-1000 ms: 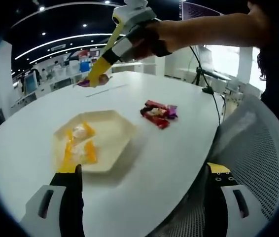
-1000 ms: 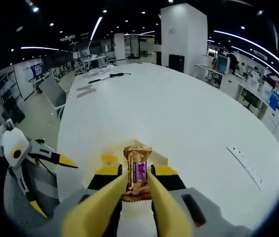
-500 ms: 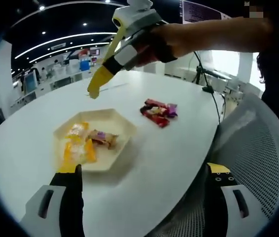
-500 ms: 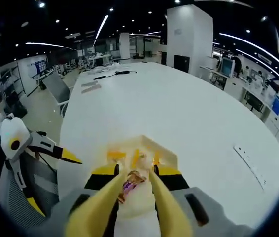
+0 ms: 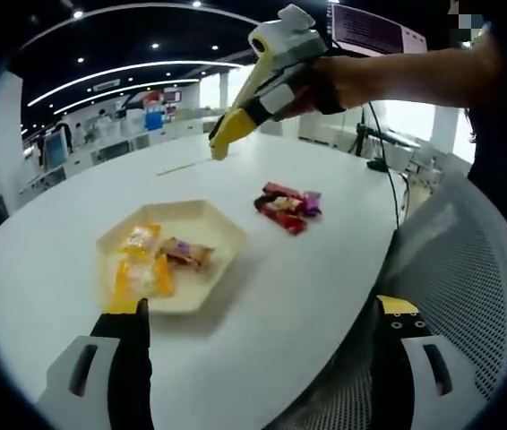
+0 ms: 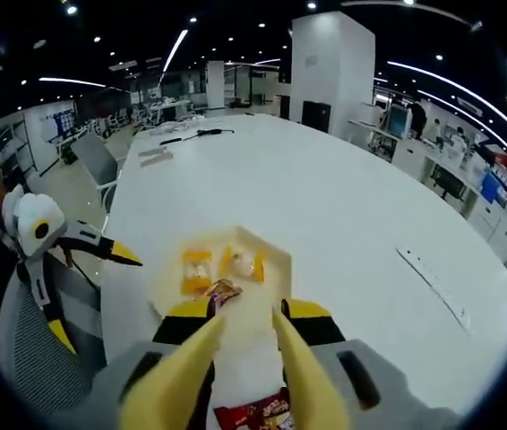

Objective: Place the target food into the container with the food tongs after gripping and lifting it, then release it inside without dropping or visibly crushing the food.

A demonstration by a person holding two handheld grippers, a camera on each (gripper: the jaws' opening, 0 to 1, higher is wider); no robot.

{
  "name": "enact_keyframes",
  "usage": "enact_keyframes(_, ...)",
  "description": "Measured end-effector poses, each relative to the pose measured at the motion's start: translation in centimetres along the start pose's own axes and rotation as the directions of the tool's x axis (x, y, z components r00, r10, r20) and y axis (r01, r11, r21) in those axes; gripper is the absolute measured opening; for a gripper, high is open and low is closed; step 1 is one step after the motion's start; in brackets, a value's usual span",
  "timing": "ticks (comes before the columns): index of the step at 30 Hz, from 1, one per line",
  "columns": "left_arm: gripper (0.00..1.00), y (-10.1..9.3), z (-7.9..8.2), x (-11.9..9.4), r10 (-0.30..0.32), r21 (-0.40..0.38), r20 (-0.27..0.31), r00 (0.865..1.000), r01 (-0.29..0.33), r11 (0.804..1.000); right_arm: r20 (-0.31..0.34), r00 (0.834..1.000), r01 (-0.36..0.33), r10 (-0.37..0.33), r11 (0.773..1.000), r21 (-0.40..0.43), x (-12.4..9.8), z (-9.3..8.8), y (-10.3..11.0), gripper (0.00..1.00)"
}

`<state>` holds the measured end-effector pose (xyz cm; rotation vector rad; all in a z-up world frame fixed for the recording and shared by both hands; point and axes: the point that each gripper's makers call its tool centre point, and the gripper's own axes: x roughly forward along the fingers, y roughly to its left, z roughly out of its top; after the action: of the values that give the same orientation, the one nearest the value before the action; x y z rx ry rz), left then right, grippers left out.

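A round white worktop (image 5: 307,269) carries a cream hexagonal container (image 5: 201,260). In the left gripper view, the left gripper (image 5: 262,333) shows its 2 black, yellow-tipped fingers (image 5: 128,345) spread wide apart with nothing between them; the container lies just beyond the left finger. Inside it rest 2 orange-wrapped snacks (image 5: 141,264) and a brown-wrapped candy bar (image 5: 187,253). A pile of red and purple wrapped snacks (image 5: 287,204) sits on the worktop farther off, ahead of the gap between the fingers. The right gripper (image 5: 220,143), held by a hand (image 5: 321,76), hangs above the worktop with nothing in its yellow tongs. The right gripper view shows those tongs (image 6: 244,336) parted and empty, the container (image 6: 276,264) just past their tips, and a grey mesh chair (image 6: 34,358).
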<state>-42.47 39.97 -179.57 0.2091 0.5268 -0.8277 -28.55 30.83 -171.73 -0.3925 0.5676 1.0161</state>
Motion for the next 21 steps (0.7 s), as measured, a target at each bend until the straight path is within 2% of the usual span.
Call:
enact_keyframes(2, 0.99, -0.2, 0.1, 0.0, -0.008, 0.006, 0.001, 1.000, 0.008, 1.000, -0.020, 1.000, 0.021, -0.020, 1.000, 0.008, -0.9, -1.2, -0.8, 0.28)
enact_keyframes(11, 0.99, -0.3, -0.1, 0.1, -0.015, 0.009, -0.007, 1.000, 0.015, 1.000, -0.015, 0.998, 0.057, -0.057, 0.998, 0.041, -4.3, -4.9, -2.6, 0.28)
enact_keyframes(21, 0.99, -0.8, -0.5, 0.2, -0.033, 0.023, -0.033, 0.999, 0.034, 0.999, -0.011, 0.993, 0.116, -0.115, 0.988, 0.097, -6.0, -8.3, -3.9, 0.28)
